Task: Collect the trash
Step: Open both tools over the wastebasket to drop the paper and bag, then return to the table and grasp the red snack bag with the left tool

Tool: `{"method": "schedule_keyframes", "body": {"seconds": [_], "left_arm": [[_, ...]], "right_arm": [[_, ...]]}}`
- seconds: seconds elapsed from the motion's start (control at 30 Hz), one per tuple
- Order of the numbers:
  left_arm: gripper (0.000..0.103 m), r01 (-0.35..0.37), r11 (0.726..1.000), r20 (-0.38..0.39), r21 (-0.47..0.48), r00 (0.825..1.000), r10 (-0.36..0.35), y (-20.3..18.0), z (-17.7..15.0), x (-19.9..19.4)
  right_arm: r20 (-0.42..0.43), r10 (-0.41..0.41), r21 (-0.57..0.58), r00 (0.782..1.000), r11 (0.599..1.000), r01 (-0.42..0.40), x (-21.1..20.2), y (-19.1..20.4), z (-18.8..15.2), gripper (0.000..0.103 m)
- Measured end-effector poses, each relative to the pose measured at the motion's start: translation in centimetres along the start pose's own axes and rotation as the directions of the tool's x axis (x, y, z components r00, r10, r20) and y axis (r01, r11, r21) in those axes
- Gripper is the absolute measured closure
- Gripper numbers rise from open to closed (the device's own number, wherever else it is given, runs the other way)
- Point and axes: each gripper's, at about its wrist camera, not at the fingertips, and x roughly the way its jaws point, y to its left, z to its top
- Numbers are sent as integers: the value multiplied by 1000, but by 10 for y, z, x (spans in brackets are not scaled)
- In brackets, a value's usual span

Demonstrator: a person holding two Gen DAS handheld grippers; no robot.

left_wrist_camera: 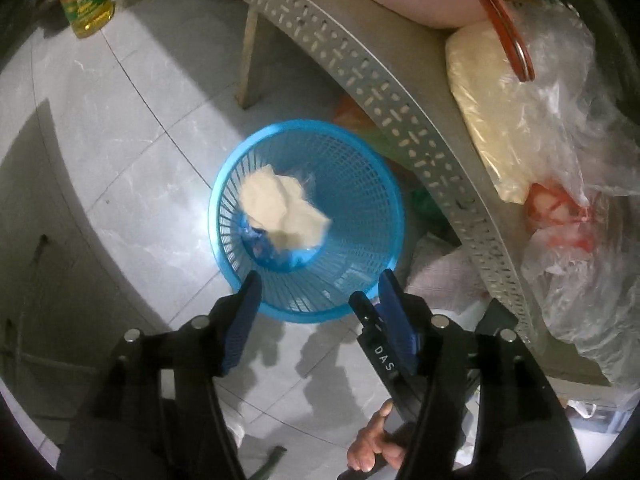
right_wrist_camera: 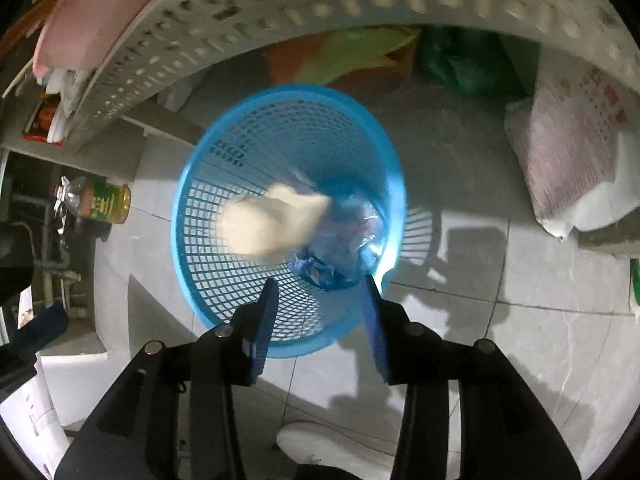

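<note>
We are at the drop: both claws hang over the round blue plastic lattice basket (left_wrist_camera: 308, 220) that stands on the pale grey tiled floor (left_wrist_camera: 132, 128), and a crumpled cream-white wad of paper or soft wrap (left_wrist_camera: 280, 210) is inside its mouth, just ahead of and below both sets of fingertips. It looks blurred, so we judge it is falling rather than settled, though we cannot be sure.

Our left gripper (left_wrist_camera: 320, 290) stands roughly half open, its blue-padded fingers apart with nothing between them. Our right gripper (right_wrist_camera: 322, 298) is parted a little less, and it too holds nothing; through its gap we see only basket mesh. At the basket's bottom, beyond the wad, lies crumpled blue and clear plastic film (right_wrist_camera: 340, 248).

Off to the right of the left claw and above it runs a grey perforated metal shelf edge (left_wrist_camera: 400, 108), bearing loose clear plastic bags (left_wrist_camera: 572, 200) and a cream packet.

So this piece counts as delivered, in our view. Next we must lift both claws clear of the rim, pick the next scrap, likely among those bags on the shelf, and approach it with the fingers spread wider, since thin film slips and bunches.
</note>
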Motion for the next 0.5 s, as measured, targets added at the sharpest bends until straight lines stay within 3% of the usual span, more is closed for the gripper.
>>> {"method": "schedule_keyframes", "body": {"seconds": [0.13,0.27,0.4,0.5], "left_arm": [[42,-17,1000,22,22,1000,16,1,-4,-12],[41,9,1000,55,30,998,-11,3,-12,-35],[39,38,997,106,73,993,-45,0,-31,-71],[36,64,989,126,134,989,-81,-3,-55,-106]], "right_arm": [[11,-1,7,1000,1000,1,-9,-12,-7,58],[20,1,-15,1000,1000,-1,-26,-17,-15,58],[37,4,-92,999,996,-1,-52,-7,-31,58],[62,7,-165,998,986,3,-74,5,-45,50]]}}
